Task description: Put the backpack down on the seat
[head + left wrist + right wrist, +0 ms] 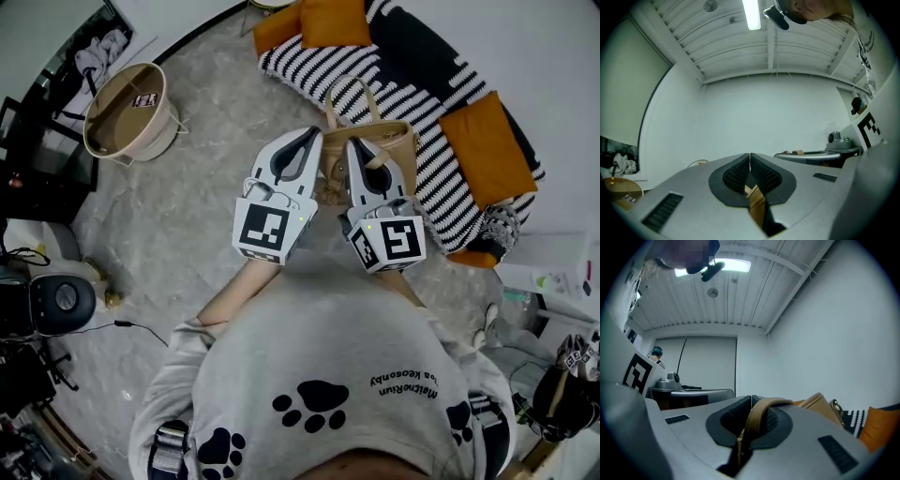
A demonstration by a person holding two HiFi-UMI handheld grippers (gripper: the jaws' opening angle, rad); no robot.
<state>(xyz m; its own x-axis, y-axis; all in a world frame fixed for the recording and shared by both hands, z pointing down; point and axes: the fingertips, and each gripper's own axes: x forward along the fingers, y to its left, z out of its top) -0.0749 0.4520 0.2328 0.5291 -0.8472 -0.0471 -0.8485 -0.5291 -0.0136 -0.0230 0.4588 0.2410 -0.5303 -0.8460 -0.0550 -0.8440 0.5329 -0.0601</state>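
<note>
Tan backpack point(401, 141), blk/wht striped seat point(309, 70) w/ orange cushions point(487, 150), grey marbled floor point(187, 206).

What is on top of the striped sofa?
Orange cushions lie on the striped sofa. The tan backpack covers its near edge, so that part is unseen.

Two lines of small print sit upside down on the grey sweatshirt point(328, 342), too blurred to read; nothing else legible.
</note>
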